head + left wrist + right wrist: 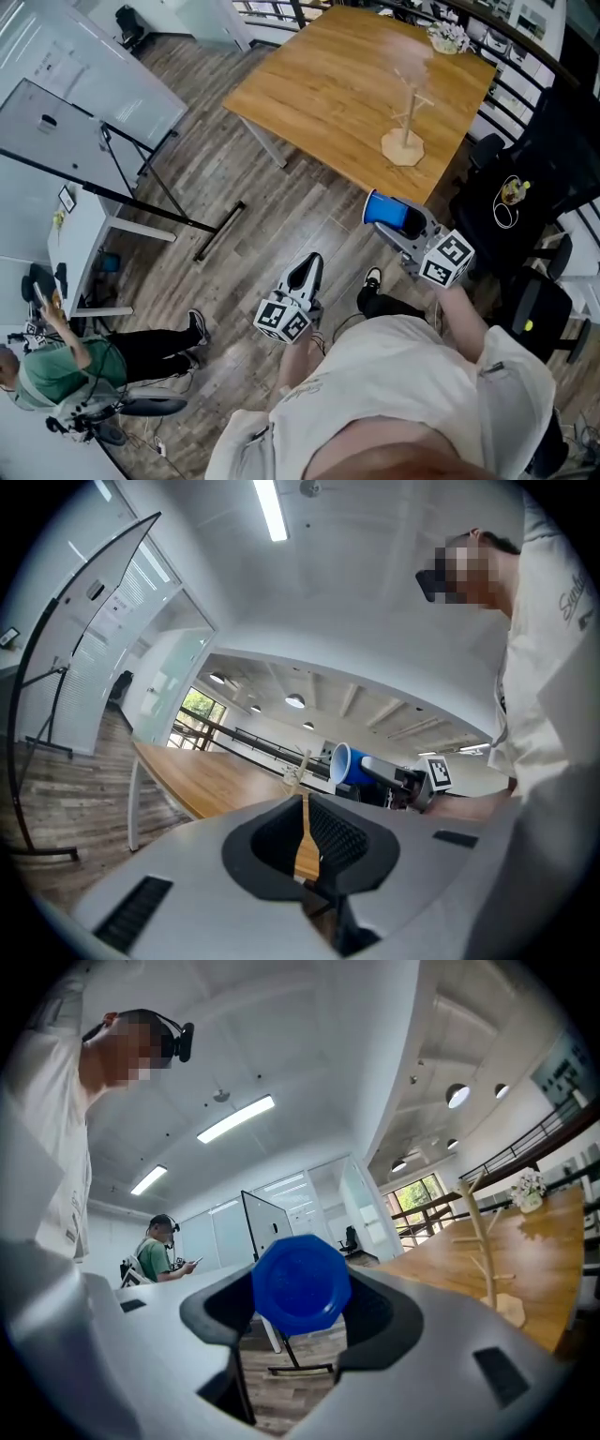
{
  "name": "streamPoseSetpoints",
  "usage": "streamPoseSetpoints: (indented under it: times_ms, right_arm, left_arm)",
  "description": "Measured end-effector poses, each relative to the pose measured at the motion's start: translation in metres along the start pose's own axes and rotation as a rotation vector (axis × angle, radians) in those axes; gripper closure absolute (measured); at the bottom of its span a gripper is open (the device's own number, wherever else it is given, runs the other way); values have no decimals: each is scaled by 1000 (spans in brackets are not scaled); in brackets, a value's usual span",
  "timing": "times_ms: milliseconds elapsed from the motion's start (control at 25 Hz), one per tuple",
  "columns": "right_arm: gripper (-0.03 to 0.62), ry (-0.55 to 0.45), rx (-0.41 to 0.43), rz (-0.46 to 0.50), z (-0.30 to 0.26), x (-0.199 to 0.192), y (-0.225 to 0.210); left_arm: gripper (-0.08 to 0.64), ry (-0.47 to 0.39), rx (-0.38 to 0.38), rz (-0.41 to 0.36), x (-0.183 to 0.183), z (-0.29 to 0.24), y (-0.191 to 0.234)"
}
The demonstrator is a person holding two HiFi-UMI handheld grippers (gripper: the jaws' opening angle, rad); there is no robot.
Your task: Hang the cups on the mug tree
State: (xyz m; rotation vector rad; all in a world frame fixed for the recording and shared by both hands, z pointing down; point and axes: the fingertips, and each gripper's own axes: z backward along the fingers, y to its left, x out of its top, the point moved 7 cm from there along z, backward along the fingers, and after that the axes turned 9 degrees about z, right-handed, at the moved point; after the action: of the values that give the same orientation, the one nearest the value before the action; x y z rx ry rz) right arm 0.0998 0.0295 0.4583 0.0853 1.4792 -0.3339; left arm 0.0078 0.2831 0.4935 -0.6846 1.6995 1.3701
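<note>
A wooden mug tree (408, 122) with bare pegs stands near the front right corner of the wooden table (328, 94). It also shows in the left gripper view, mug tree (298, 772), and in the right gripper view, mug tree (480, 1232). My right gripper (394, 217) is shut on a blue cup (382, 209), held in the air just short of the table's edge. The cup's base (300, 1283) sits between the jaws of the right gripper (300, 1309). My left gripper (307, 270) hovers over the floor, jaws together and empty, as the left gripper (305, 834) view shows. From there the blue cup (352, 764) appears to the right.
A whiteboard on a stand (84, 103) is at the left. A person (56, 366) sits at the lower left. Black chairs (525, 197) crowd the table's right side. A small flower pot (448, 37) sits at the table's far edge.
</note>
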Motion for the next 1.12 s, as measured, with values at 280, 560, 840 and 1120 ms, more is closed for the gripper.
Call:
streamPoseSetpoints:
  times_ms: [280,560,840,1120]
  right_arm:
    - [339,-27,9,19,-42,9,-62]
    - [339,-76,-45,31,-72,8,-112]
    - [339,-49,-129,41,-50,-7,-149]
    - [339,-2,-260,-10,-34,-20,-169]
  left_arm:
    - [532,13,17,-81,58,-56,24]
    - [532,54,-17,-135,95,-121,53]
    - [532,124,-133,-127,97,-203,64]
    - [532,176,-250,-85,91,-253,77]
